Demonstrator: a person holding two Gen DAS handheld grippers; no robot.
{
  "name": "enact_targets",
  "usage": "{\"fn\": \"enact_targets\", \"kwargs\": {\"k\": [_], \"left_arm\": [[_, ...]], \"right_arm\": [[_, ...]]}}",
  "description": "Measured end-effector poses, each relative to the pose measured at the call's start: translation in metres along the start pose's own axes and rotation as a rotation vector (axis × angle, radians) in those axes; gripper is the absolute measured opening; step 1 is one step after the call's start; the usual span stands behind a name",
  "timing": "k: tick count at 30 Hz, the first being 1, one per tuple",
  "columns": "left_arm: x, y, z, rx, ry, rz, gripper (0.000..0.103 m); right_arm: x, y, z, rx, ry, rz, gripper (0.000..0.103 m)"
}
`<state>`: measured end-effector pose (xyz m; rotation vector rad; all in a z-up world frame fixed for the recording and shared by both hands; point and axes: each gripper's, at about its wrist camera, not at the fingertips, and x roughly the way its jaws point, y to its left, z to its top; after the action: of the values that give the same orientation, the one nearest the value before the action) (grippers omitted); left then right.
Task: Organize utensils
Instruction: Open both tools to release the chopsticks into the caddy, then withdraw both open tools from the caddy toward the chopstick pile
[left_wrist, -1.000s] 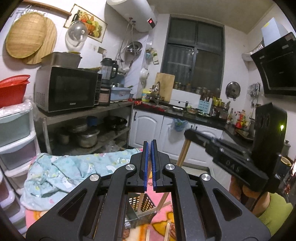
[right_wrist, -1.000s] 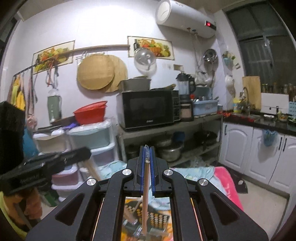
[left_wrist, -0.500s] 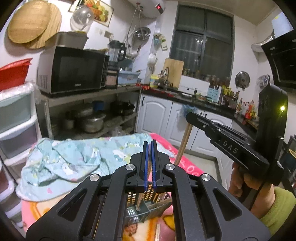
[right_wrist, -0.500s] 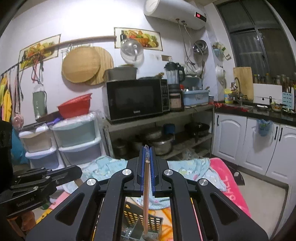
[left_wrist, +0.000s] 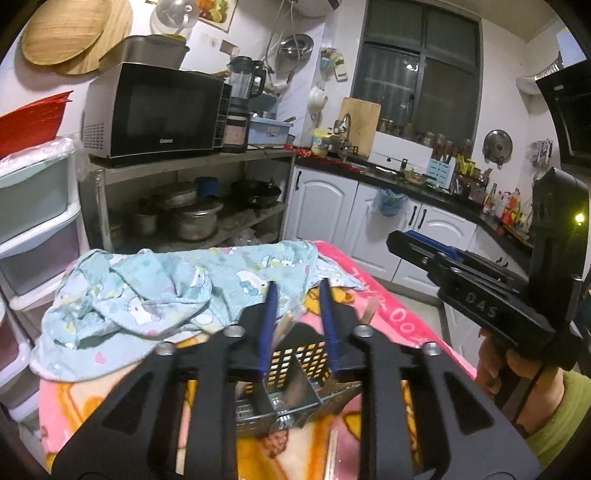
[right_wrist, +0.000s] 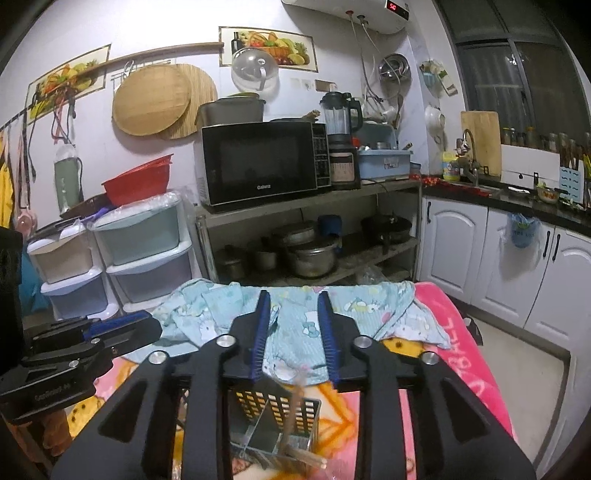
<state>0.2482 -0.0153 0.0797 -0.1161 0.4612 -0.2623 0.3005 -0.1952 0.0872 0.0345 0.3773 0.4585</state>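
Observation:
A perforated metal utensil holder (left_wrist: 295, 363) (right_wrist: 275, 406) with dividers stands on the pink blanket below both grippers. My left gripper (left_wrist: 298, 286) hangs just above it, its jaws opening. A wooden chopstick (left_wrist: 282, 328) stands loose between them, close to the left pad, its lower end in the holder. A second chopstick (left_wrist: 370, 309) pokes up right of the jaws. My right gripper (right_wrist: 292, 295) (left_wrist: 404, 240) is also opening. A blurred chopstick (right_wrist: 295, 393) stands free in the holder below its pads. The left gripper (right_wrist: 146, 321) shows at the left of the right wrist view.
A crumpled light-blue patterned cloth (left_wrist: 159, 295) lies on the pink blanket (right_wrist: 461, 350) behind the holder. Beyond stand a metal rack with a microwave (right_wrist: 258, 162) and pots, plastic drawers (right_wrist: 144, 243) on the left, and white cabinets (left_wrist: 321, 206) on the right.
Both grippers sank toward the holder. Their jaws, shut on chopsticks before, now stand apart, and the chopsticks have slipped down into the holder.

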Motion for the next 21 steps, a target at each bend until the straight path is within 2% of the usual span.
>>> {"fn": "enact_targets", "kwargs": {"k": [2, 4, 10, 11, 13, 16, 21], "left_arm": [[-0.002, 0.003, -0.002, -0.012, 0.002, 0.005, 0.024], [-0.007, 0.006, -0.003, -0.023, -0.001, 0.018, 0.036], [-0.030, 0.013, -0.003, -0.051, -0.044, 0.054, 0.071], [-0.035, 0.014, -0.002, -0.058, -0.054, 0.056, 0.079], [-0.044, 0.016, -0.002, -0.065, -0.071, 0.068, 0.089], [-0.055, 0.016, -0.003, -0.072, -0.088, 0.072, 0.092], [-0.067, 0.018, -0.011, -0.081, -0.081, 0.084, 0.092]], "right_arm": [[-0.003, -0.001, -0.003, 0.001, 0.006, -0.004, 0.034], [-0.007, -0.002, -0.005, 0.003, 0.011, -0.007, 0.043], [-0.023, 0.002, -0.014, -0.025, 0.017, -0.024, 0.057], [-0.026, 0.003, -0.015, -0.032, 0.018, -0.024, 0.058], [-0.031, 0.005, -0.018, -0.045, 0.022, -0.025, 0.061], [-0.040, 0.008, -0.024, -0.063, 0.032, -0.029, 0.064], [-0.051, 0.010, -0.034, -0.066, 0.057, -0.022, 0.067]]}}
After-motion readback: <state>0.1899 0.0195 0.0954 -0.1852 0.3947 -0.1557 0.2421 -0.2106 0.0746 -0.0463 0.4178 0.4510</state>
